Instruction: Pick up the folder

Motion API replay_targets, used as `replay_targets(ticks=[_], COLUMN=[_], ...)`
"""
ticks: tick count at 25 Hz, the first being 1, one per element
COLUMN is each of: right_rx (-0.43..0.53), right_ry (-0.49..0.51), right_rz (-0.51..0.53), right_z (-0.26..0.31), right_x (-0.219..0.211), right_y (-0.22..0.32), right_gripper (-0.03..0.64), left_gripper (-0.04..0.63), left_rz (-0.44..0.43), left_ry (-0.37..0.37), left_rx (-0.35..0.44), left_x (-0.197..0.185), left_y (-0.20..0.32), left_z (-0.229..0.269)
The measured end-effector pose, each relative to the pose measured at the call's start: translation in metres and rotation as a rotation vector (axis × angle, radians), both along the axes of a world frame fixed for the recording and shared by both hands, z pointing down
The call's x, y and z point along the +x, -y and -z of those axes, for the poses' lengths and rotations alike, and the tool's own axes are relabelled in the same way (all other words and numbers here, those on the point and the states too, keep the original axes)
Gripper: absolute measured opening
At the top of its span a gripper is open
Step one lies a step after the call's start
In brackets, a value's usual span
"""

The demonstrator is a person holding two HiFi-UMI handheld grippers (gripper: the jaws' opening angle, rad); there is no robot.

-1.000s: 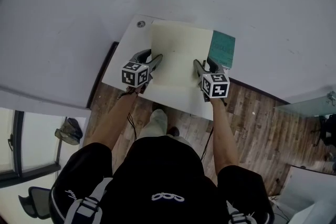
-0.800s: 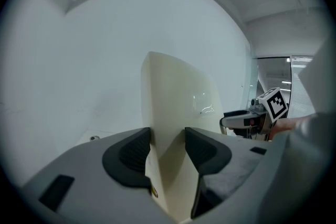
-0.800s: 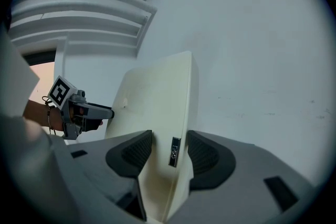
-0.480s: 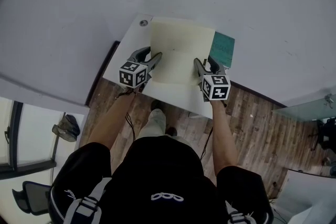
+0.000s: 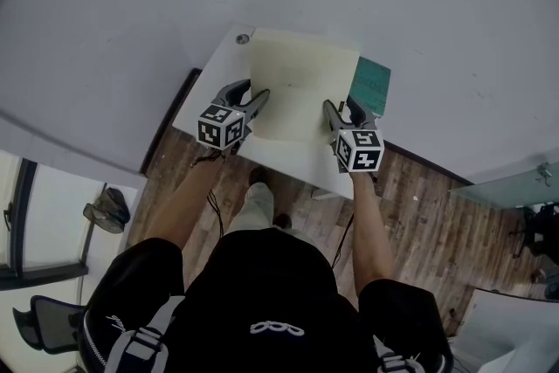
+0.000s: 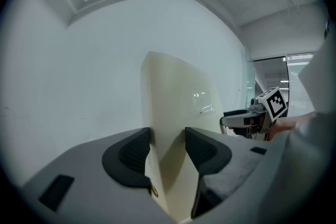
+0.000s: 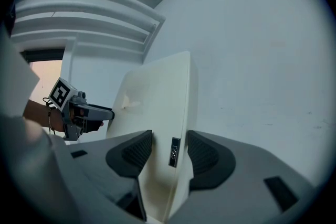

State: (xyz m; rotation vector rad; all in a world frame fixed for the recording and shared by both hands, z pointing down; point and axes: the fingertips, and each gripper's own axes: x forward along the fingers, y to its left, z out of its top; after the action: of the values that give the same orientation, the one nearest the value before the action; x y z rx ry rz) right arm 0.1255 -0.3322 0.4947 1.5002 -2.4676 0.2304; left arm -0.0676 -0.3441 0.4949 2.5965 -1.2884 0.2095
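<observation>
A cream folder hangs above the white table, held by its two side edges. My left gripper is shut on the folder's left edge, and my right gripper is shut on its right edge. In the left gripper view the folder stands upright between the dark pads of the left gripper, with the right gripper beyond it. In the right gripper view the folder, bearing a small label, fills the gap of the right gripper.
A teal book lies on the table just right of the folder. A round cable hole sits near the table's far left corner. Wooden floor lies below the table's near edge, where the person's legs stand. A plain grey wall is behind.
Both grippers have risen a little with the folder between them, so the folder looks slightly larger and covers more of the teal book. Neither grip has altered.
</observation>
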Motion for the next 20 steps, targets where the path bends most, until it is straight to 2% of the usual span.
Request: replay_targets(ticks=[20], right_rx=[0.003], right_ry=[0.020], right_rz=[-0.014], right_z=[-0.001], right_x=[0.012], right_y=[-0.025], right_gripper=[0.227], left_gripper=[0.224], left_rz=[-0.021], left_ry=[0.015], left_rx=[0.004], left_x=[0.012], left_y=[-0.023], left_z=[0.002])
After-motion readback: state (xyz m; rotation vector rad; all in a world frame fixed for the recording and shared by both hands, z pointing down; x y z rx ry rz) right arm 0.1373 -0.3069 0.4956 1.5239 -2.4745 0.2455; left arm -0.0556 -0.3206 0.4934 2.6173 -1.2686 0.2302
